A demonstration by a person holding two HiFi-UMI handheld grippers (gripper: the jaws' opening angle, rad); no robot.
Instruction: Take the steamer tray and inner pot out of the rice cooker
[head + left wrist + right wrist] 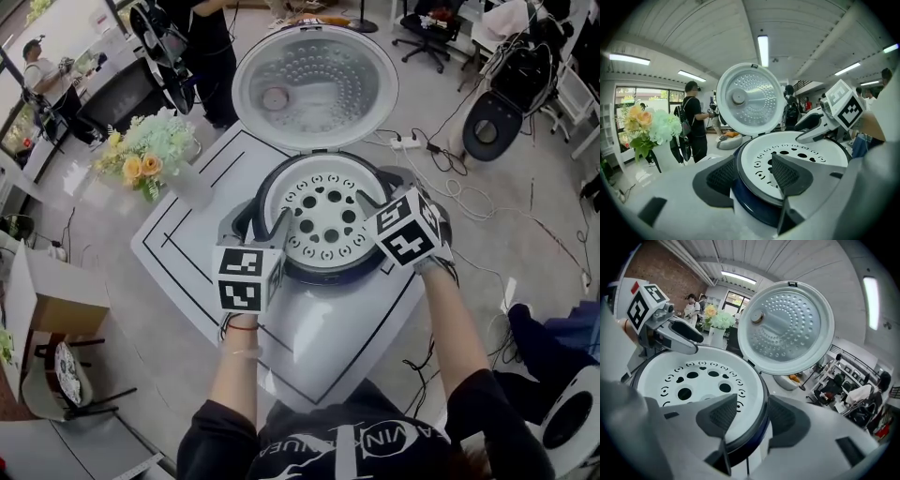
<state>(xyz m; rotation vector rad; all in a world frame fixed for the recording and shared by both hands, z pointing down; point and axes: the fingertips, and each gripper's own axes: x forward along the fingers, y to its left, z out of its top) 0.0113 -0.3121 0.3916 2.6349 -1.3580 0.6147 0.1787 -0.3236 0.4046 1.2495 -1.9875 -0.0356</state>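
The rice cooker [349, 309] stands with its lid [314, 84] swung up and back. In it lies the white steamer tray [323, 220] with round holes, resting in the inner pot, whose dark rim [754, 206] shows under the tray's edge. My left gripper [265, 228] straddles the left rim, one jaw outside the pot and one over the tray [797, 152]. The jaws of this left gripper [753, 161] stand open and do not press. On the right rim my right gripper [380, 192] straddles the same way. There the right gripper [753, 399] is open over the tray [693, 380] and pot rim [754, 437].
The cooker sits on a white table [187, 244] marked with black lines. A vase of flowers [150, 155] stands at its back left. Cables [441, 155] trail over the floor behind, with chairs and people further off.
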